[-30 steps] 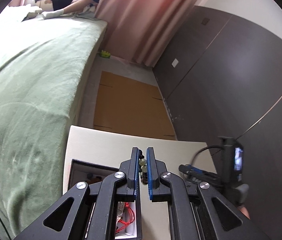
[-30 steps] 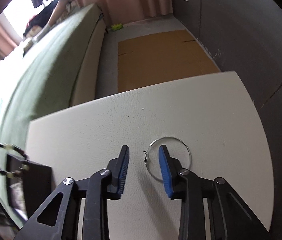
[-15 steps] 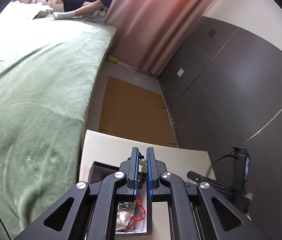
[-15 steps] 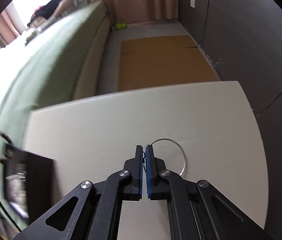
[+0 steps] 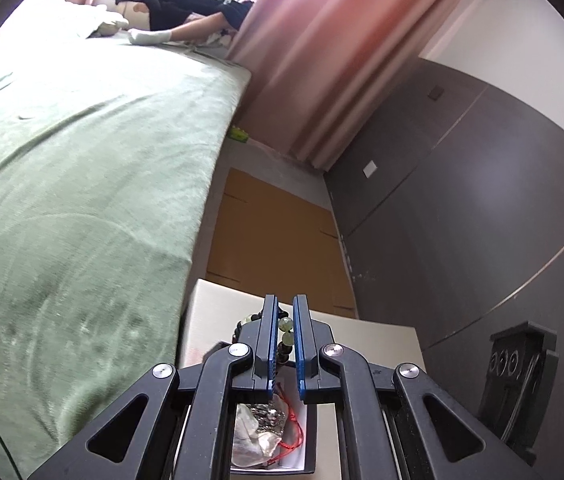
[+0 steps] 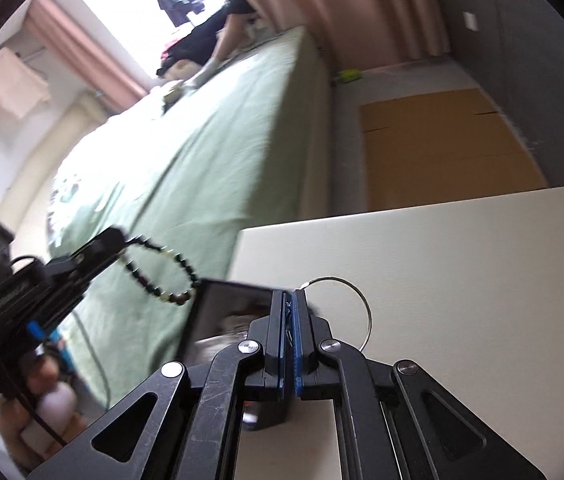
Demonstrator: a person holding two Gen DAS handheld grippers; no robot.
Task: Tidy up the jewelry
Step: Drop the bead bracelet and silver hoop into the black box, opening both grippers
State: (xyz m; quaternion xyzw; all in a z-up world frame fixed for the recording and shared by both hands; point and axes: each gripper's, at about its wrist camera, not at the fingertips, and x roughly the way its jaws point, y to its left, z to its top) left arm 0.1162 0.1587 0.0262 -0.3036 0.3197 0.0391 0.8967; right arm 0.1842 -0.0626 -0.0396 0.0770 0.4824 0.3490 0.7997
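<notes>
A: The left tongs (image 5: 285,344) were clenched on the bead bracelet (image 5: 285,330), a pale green bead caught between the pads. In the left wrist view, where did the jewelry box (image 5: 270,446) lie from them?

B: Straight beneath and a little behind the tips. Its open compartment showed between the arms, with a red cord (image 5: 297,432) and some silvery pieces in it. The bracelet ran lengthwise along the gap between the pads, so I'd judge only a short drop was wanted.

A: And in the right wrist view?

B: The right tongs (image 6: 289,336) were pinched tight on the wire hoop (image 6: 356,298), gripping it at its clasp end. The ring arched out to the right of the tips, above the desk (image 6: 462,248).

A: Which way was the box from those?

B: Just left of the tips and under them, dark wall (image 6: 198,312) facing, though blurred. The left tongs (image 6: 116,240) hung farther left with the bracelet (image 6: 162,268) looped down, touching the box's corner or nearly so; I couldn't tell which. The left looked nearer to dropping first.
</notes>
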